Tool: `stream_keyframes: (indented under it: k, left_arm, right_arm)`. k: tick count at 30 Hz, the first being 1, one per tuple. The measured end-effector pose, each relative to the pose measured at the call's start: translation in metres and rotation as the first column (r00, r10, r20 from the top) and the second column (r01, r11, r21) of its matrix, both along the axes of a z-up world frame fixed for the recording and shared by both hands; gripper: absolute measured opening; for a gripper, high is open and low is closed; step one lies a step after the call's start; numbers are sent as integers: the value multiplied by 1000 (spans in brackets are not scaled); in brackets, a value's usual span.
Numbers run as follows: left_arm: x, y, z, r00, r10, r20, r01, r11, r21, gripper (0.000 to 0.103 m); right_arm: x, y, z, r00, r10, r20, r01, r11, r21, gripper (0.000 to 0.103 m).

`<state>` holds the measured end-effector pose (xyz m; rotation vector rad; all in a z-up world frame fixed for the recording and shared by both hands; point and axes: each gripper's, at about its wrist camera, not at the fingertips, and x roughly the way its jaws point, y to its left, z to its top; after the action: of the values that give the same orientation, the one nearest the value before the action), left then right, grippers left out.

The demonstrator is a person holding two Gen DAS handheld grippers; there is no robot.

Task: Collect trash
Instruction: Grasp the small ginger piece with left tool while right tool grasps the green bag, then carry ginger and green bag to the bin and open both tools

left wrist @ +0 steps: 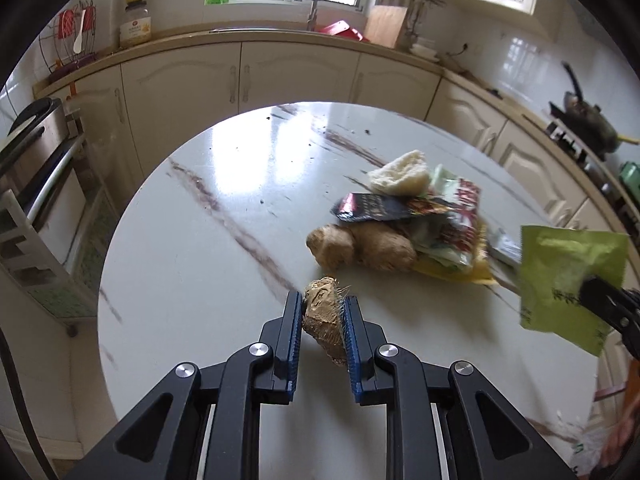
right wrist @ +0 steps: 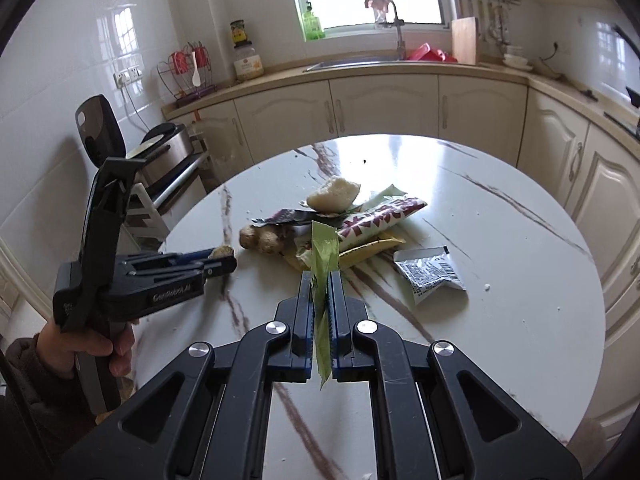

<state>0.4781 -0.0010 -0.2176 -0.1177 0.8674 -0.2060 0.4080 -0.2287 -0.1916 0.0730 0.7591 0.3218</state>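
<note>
Now the brown root stub (left wrist: 324, 320) is being pinched between the left claw's (left wrist: 322, 308) pads just above the table (left wrist: 192, 240), while the green packet (right wrist: 323, 276) is being clamped flat in the right claw (right wrist: 320, 284), so both are best being carried off steadily, clear of the trash pile (right wrist: 340, 220)

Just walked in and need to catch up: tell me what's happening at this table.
A person is clearing trash off a round marble-look table with a handheld gripper in each hand. The left gripper is shut on a small brown root scrap. The right gripper is shut on a green packet. Still on the table: a ginger root, a bread piece, a pile of wrappers and a white sachet.
</note>
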Motion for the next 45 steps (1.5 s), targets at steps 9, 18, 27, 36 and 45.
stream_keyframes:
  k: [9,18,27,36,45]
  left_arm:
    - [-76,41,20,999,5,53,-2,999,-51,16]
    - [-171,165,-16,982,184,-35,-186,980,-76,16]
    - [-239,284,-105,908,338,-248,-381,912,-150,16]
    - [-250,343,-179,835,378,-399,-470,868,-162,19]
    - [-254,390,-194,740,485,-466,-599,790,-130,51]
  right_arm:
    - [-29,33,27,998,53,33,-54,998,12,7]
    - [-63,166,23,945,327,5,-327,945,11,7]
    - [-71,308,-51,840,522,-148,-527,850,11,6]
    - [-48,386,-161,740,563,-368,-589,806,49,6]
    - [-36,413,-214,695,556,-457,-605,795,48,7]
